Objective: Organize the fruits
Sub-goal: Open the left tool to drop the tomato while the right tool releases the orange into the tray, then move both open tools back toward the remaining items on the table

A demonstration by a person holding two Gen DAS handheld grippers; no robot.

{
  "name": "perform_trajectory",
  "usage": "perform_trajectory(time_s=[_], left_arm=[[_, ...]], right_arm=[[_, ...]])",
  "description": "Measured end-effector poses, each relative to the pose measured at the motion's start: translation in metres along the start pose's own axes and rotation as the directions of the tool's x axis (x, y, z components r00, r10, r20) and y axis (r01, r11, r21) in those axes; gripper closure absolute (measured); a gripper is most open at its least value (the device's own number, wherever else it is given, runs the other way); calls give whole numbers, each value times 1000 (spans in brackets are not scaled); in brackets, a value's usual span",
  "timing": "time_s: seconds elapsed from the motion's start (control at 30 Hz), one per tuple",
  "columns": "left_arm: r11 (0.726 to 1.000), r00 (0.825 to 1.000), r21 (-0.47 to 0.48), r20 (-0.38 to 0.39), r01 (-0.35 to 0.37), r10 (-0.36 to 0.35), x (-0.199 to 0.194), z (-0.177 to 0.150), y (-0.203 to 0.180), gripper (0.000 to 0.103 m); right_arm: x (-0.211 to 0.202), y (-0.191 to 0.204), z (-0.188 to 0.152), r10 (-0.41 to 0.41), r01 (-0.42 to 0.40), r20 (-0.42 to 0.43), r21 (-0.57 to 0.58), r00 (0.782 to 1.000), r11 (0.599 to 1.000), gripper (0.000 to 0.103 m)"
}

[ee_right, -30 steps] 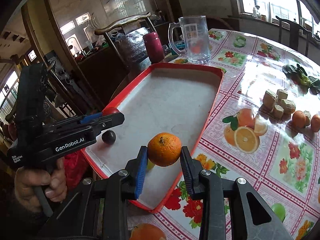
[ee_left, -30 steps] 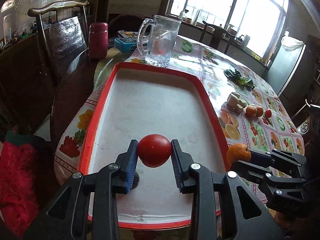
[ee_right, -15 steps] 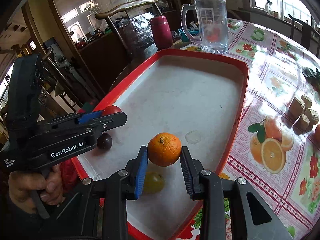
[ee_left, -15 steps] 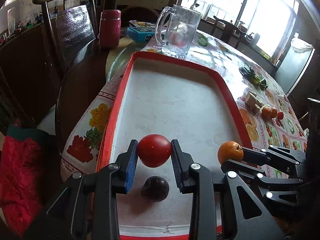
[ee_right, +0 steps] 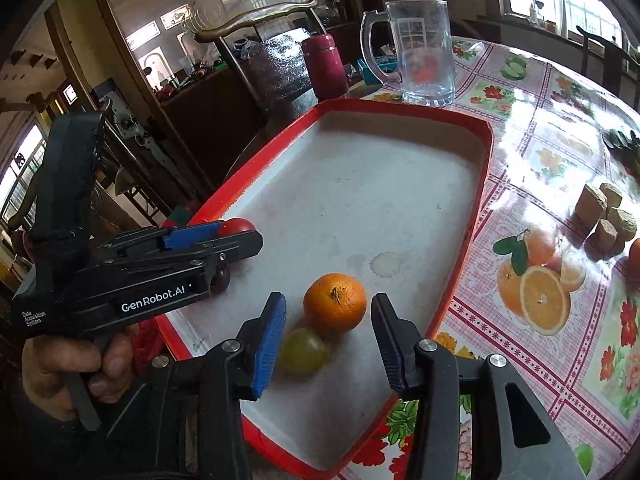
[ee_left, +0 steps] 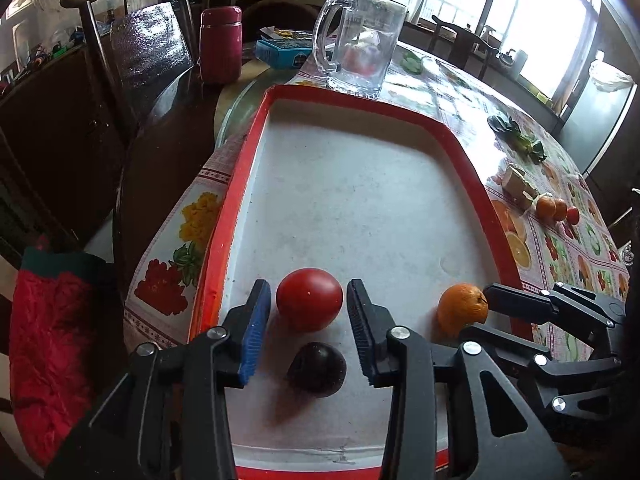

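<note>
While both tools hung low over the near end of the tray, the scene ran like this, nearest first:

Left gripper [ee_left: 308, 338]: its jaws stood apart, with a gap on each side of the red fruit, so it gripped nothing.

Right gripper [ee_right: 328, 340]: also spread wide, the orange between the jaws but clear of both pads.

Dark plum [ee_left: 317, 368]: nearest the left tool, low between its jaws, resting on the tray floor just in front of the tomato.

Green fruit [ee_right: 302, 350]: small and round, touching the orange on its near side.

Tomato [ee_left: 309, 298]: sat on the tray near the left rim.

Orange [ee_right: 335, 301]: sat on the tray toward the right rim, well apart from the tomato.

Tray [ee_left: 224, 224]: red rim, pale floor, bare across its middle and far end.

Mug [ee_left: 360, 40]: glass, just past the far rim, with a red flask [ee_left: 221, 50] to its left.

Loose fruit [ee_left: 554, 208]: 3 small pieces sat on the tablecloth to the right, beside some tan chunks [ee_left: 518, 184].

Step in hand, as I judged it: letting go of 2 fruits, with more left to fetch.

Doing it well: lift each tool straight up before swinging away, so a pad would not nudge a round fruit into a roll; the plum and green fruit sat close enough to be clipped.
</note>
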State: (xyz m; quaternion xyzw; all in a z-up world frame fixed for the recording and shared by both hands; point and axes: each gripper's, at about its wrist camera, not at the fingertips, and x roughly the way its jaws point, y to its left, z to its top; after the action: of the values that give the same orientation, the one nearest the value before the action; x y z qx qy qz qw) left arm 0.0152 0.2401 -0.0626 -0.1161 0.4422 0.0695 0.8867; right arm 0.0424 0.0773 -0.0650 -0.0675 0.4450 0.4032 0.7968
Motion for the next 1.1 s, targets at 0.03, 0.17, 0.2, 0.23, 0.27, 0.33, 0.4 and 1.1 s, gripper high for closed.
perform_trajectory(time_s=[0.03, 0.17, 0.2, 0.23, 0.27, 0.33, 0.4, 1.1], left_arm=[[1000, 1000, 0, 8, 0, 0, -2, 0, 0, 61], [1000, 1000, 9, 30, 0, 0, -11, 4, -7, 61], [1000, 999, 14, 35, 1, -2, -12, 4, -10, 61], [1000, 999, 21, 40, 1, -2, -14, 5, -13, 61], [1000, 999, 29, 44, 3, -4, -16, 6, -17, 61], [999, 999, 43, 49, 12, -14, -18, 7, -25, 61], [998, 998, 58, 50, 21, -24, -19, 8, -34, 61], [970, 991, 206, 4, 130, -134, -2, 15, -135, 61]], right_arm=[[-5, -1, -1, 1, -1, 9, 4, 1000, 1000, 57], [-25, -9, -7, -3, 2, 46, 24, 999, 1000, 57], [-30, -13, -9, -9, 8, 54, 31, 998, 999, 57], [-34, -16, -11, -16, 13, 61, 39, 998, 999, 57], [-38, -20, -13, -23, 20, 66, 48, 998, 999, 57], [-45, -29, -18, -41, 35, 74, 70, 996, 997, 57], [-52, -39, -23, -53, 45, 79, 98, 995, 994, 57], [-102, -137, -69, -185, 150, 93, 297, 978, 943, 56]])
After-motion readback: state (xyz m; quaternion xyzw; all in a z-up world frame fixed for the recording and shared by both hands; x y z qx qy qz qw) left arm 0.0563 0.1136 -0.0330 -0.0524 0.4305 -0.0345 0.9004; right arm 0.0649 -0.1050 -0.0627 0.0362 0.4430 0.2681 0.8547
